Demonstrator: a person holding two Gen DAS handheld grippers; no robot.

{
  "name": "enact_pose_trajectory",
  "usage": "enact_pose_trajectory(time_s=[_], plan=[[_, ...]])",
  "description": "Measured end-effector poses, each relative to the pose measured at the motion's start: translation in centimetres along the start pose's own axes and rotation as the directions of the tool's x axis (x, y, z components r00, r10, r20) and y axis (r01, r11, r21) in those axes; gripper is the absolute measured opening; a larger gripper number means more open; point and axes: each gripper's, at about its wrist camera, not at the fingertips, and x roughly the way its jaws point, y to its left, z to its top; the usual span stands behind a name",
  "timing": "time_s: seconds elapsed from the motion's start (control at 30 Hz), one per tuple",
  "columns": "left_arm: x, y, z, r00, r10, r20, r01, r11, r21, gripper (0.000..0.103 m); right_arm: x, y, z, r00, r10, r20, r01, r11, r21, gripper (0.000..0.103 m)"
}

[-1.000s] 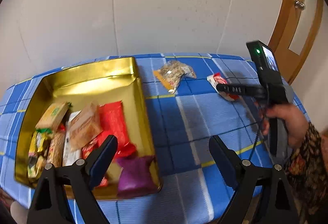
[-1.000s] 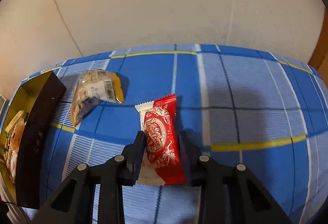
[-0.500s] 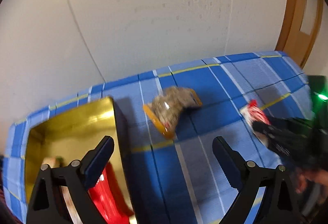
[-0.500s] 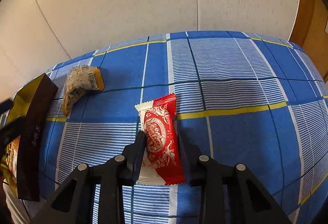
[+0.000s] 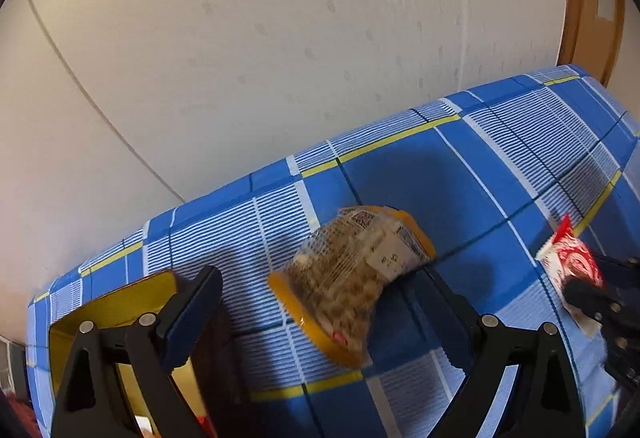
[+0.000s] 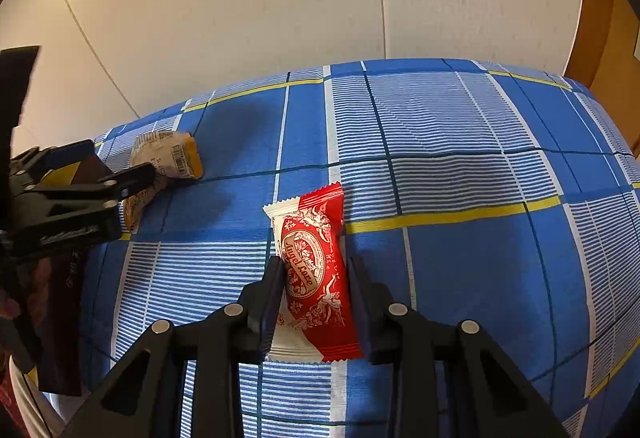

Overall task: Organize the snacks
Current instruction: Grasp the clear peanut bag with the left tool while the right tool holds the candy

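Snack packet (image 5: 352, 278) partly behind left fingers (image 5: 192, 318), gold box (image 5: 116, 302) cut off

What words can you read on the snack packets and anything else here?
"Angel Love": in the oval on the red and white foil snack packet between the right gripper's fingers.
Barcode and small print on the white label of the clear, orange-edged snack bag: too small to read.
Embossed lettering on the left gripper: too blurred to read.
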Motion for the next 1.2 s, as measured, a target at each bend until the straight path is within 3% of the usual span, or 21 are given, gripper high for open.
enact_pose_trajectory(time_s=[0.17, 0.23, 0.27, 0.43, 0.5, 0.57, 0.63, 0.83, 0.87, 0.9, 0.93, 1.2], plan=[[1.6, -0.5, 0.6, 0.999, -0.042, -0.027, 0.041, 0.999, -0.016, 0.093, 0.0, -0.1, 0.0, 1.000, 0.005, 0.000, -0.005, 1.000, 0.003, 0.033], [2.3, -0.6, 0.3, 0.991, -0.105, -0.077, 0.103, 0.994, -0.041, 0.070, -0.1, -0.1, 0.0, 1.000, 0.007, 0.000, -0.007, 1.000, 0.004, 0.033], [2.6, -0.7, 0.1, 0.986, -0.134, -0.103, 0.129, 0.990, -0.060, 0.066, -0.1, -0.1, 0.0, 1.000, 0.006, 0.000, -0.006, 1.000, 0.004, 0.033], [1.7, -1.0, -0.9, 0.958, -0.263, -0.117, 0.250, 0.962, -0.113, 0.065, -0.1, -0.1, 0.0, 1.000, 0.007, 0.000, -0.007, 1.000, 0.003, 0.033], [1.4, -1.1, -1.0, 0.953, -0.281, -0.117, 0.267, 0.956, -0.117, 0.066, -0.1, -0.1, 0.0, 1.000, 0.007, 0.000, -0.007, 1.000, 0.005, 0.033], [1.2, -1.0, -0.7, 0.969, -0.225, -0.106, 0.213, 0.970, -0.114, 0.071, -0.1, 0.0, 0.0, 1.000, 0.007, 0.000, -0.007, 1.000, 0.005, 0.033], [0.9, -0.8, -0.3, 0.986, -0.149, -0.071, 0.139, 0.982, -0.127, 0.089, 0.0, 0.0, 0.0, 1.000, 0.008, 0.001, -0.008, 1.000, 0.005, 0.033], [1.5, -1.1, 0.6, 0.996, -0.079, -0.041, 0.074, 0.990, -0.122, 0.091, 0.0, 0.0, 0.1, 1.000, 0.014, 0.001, -0.014, 1.000, 0.012, 0.033], [1.9, -1.4, 0.8, 0.998, -0.060, -0.035, 0.056, 0.993, -0.107, 0.091, 0.0, 0.0, 0.1, 1.000, 0.013, 0.002, -0.013, 1.000, 0.012, 0.033], [2.1, -1.6, 0.8, 0.998, -0.051, -0.025, 0.049, 0.994, -0.094, 0.082, 0.0, -0.1, 0.1, 1.000, 0.014, 0.004, -0.014, 1.000, 0.012, 0.033], [2.3, -1.8, 0.7, 0.998, -0.059, -0.027, 0.057, 0.995, -0.082, 0.064, 0.0, -0.1, 0.1, 1.000, 0.013, 0.005, -0.013, 1.000, 0.012, 0.033], [1.5, -2.1, -0.6, 0.998, -0.050, -0.027, 0.049, 0.996, -0.069, 0.052, -0.2, 0.0, 0.1, 1.000, 0.010, 0.008, -0.010, 1.000, 0.012, 0.033]])
